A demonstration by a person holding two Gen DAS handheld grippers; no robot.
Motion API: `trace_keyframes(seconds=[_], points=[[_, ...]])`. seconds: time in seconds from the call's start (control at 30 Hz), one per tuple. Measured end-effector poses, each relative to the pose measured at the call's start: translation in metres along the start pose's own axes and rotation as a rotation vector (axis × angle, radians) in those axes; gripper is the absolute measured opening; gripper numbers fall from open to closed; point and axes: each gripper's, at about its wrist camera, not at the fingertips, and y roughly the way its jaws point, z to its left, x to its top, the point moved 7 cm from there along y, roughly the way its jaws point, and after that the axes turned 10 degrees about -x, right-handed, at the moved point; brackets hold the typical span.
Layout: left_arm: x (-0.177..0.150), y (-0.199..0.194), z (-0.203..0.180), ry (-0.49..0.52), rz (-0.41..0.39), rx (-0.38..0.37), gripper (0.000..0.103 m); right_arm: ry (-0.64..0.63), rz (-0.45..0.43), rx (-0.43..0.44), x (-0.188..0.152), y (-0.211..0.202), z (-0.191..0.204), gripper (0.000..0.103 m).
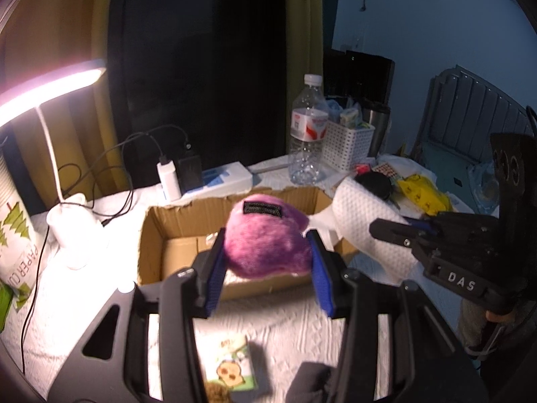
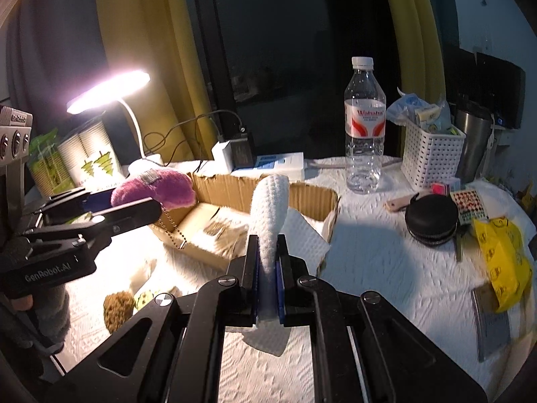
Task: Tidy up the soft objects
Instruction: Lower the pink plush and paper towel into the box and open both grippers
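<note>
My left gripper (image 1: 266, 240) is shut on a purple plush toy (image 1: 265, 238) with a black label, held above the front of an open cardboard box (image 1: 167, 225). In the right wrist view the plush (image 2: 154, 188) hangs over the box's left end, a bead chain dangling from it. My right gripper (image 2: 267, 255) is shut on a white quilted paper towel (image 2: 270, 208) that stands up over the box's (image 2: 312, 198) near right side. In the left wrist view the towel (image 1: 362, 218) and right gripper (image 1: 391, 228) sit just right of the box.
A lit desk lamp (image 2: 107, 90), chargers with cables (image 1: 178, 171), a water bottle (image 2: 364, 124), a white basket (image 2: 431, 154), a black round case (image 2: 431, 221) and a yellow bag (image 2: 503, 258) crowd the white cloth. A small picture card (image 1: 231, 362) and a brown fuzzy ball (image 2: 117, 309) lie in front.
</note>
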Motion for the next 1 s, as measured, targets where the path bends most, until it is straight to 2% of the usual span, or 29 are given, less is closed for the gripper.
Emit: trace_keyframes(seconds=[0.37, 0.6, 0.8, 0.9, 0.97, 1.0], points=[[0.007, 0.058, 0.001, -0.014, 0.012, -0.028, 0.046, 0.018, -0.005, 0.007, 0.019, 0.032, -0.016, 0.009], [-0.006, 0.096, 0.008, -0.063, 0.074, -0.061, 0.046, 0.035, 0.028, 0.005, 0.019, 0.059, -0.025, 0.009], [-0.014, 0.108, 0.013, -0.099, 0.109, -0.091, 0.048, 0.049, 0.071, 0.003, 0.013, 0.079, -0.028, 0.009], [-0.017, 0.111, 0.017, -0.122, 0.126, -0.09, 0.052, 0.058, 0.078, 0.003, 0.012, 0.082, -0.026, 0.009], [-0.017, 0.11, 0.019, -0.121, 0.128, -0.085, 0.053, 0.071, 0.076, 0.007, 0.013, 0.081, -0.026, 0.013], [-0.017, 0.108, 0.019, -0.119, 0.128, -0.083, 0.054, 0.074, 0.073, 0.006, 0.014, 0.08, -0.027, 0.021]])
